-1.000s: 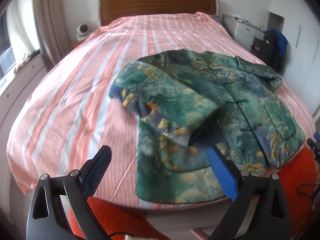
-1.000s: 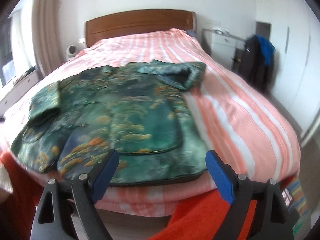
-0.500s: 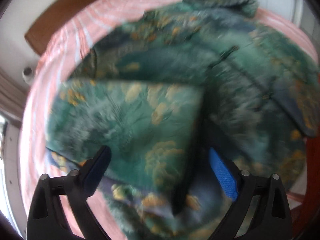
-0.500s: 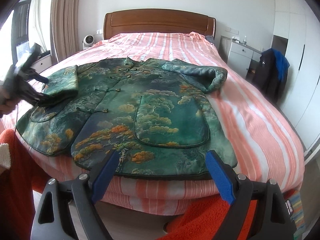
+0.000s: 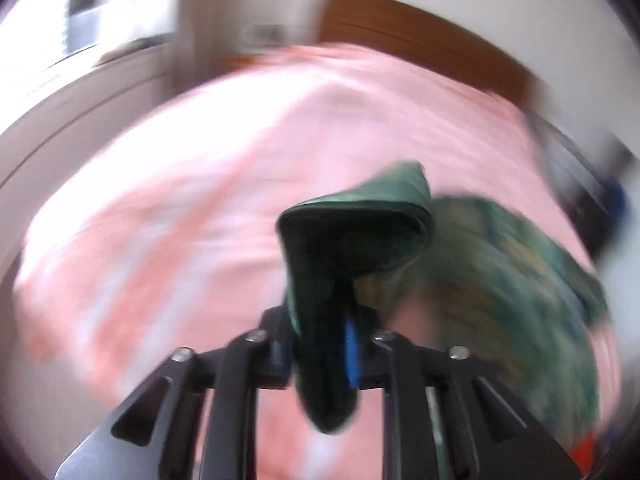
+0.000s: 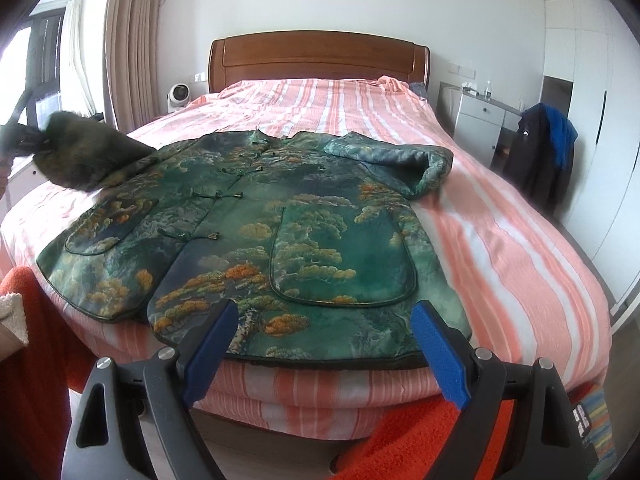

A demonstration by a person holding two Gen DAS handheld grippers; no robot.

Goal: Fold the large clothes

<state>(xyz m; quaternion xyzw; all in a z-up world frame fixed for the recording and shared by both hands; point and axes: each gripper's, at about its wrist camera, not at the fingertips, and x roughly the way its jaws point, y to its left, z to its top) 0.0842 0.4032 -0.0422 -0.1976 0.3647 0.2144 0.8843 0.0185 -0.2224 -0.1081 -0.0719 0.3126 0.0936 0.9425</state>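
A large green patterned jacket [image 6: 256,232] lies face up on the striped bed [image 6: 500,240], near the foot edge. My left gripper [image 5: 320,344] is shut on the jacket's left sleeve [image 5: 356,220] and holds it up off the bed; the view is blurred. In the right wrist view that sleeve [image 6: 88,152] is lifted out to the left. The other sleeve [image 6: 404,160] lies folded at the right shoulder. My right gripper [image 6: 324,352] is open and empty, just in front of the jacket's hem.
A wooden headboard [image 6: 320,56] stands at the far end. A small fan [image 6: 178,96] sits at the left, a white cabinet [image 6: 480,120] and a dark garment on a chair [image 6: 540,152] at the right. Orange fabric [image 6: 420,432] lies below the bed edge.
My left gripper has shut on the left sleeve and pulled it up and out to the left, unfolding it off the jacket front. My right gripper has risen slightly and stays open.
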